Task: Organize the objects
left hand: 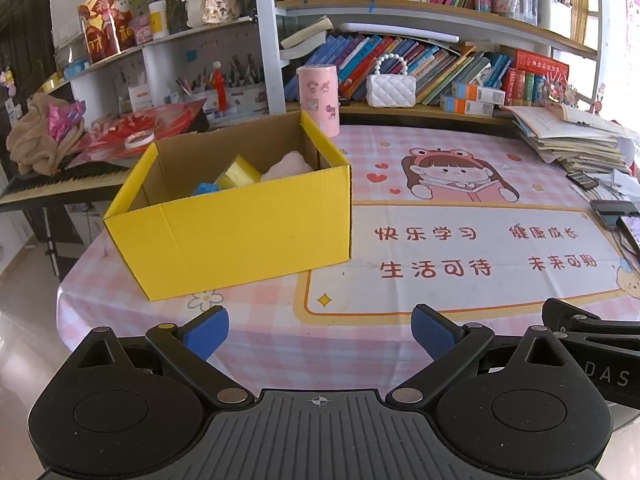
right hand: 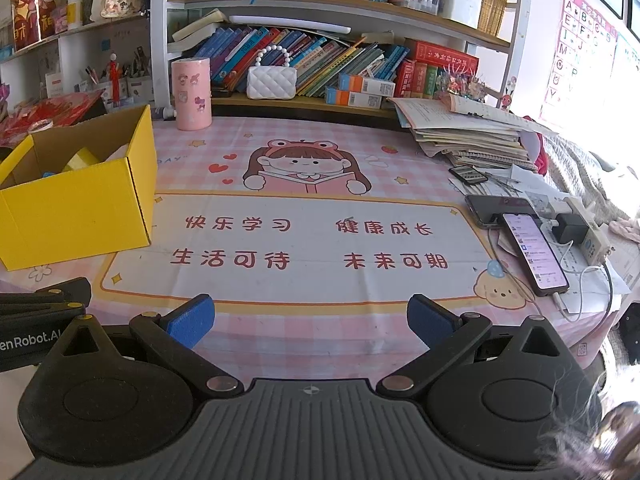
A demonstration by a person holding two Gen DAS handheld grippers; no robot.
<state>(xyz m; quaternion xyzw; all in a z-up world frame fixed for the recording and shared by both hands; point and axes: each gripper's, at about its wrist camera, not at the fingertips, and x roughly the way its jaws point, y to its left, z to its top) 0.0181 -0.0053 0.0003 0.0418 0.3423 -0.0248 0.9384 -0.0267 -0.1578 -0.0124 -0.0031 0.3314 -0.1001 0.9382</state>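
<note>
Left wrist view suggests tidying is nearly done: yellow cardboard box [left hand: 240, 220] holds items, both claws [left hand: 320, 334] [right hand: 310, 322] released and empty.

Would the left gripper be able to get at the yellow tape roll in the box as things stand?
Probably yes. The left gripper is open and empty, the box has no lid, and the yellow tape roll lies exposed, so it could come over the near wall.

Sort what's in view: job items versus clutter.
Job: yellow box holding a yellow tape roll, a pink soft item and a blue item.
Clutter: pink canister, white purse, phones, paper stack.
</note>
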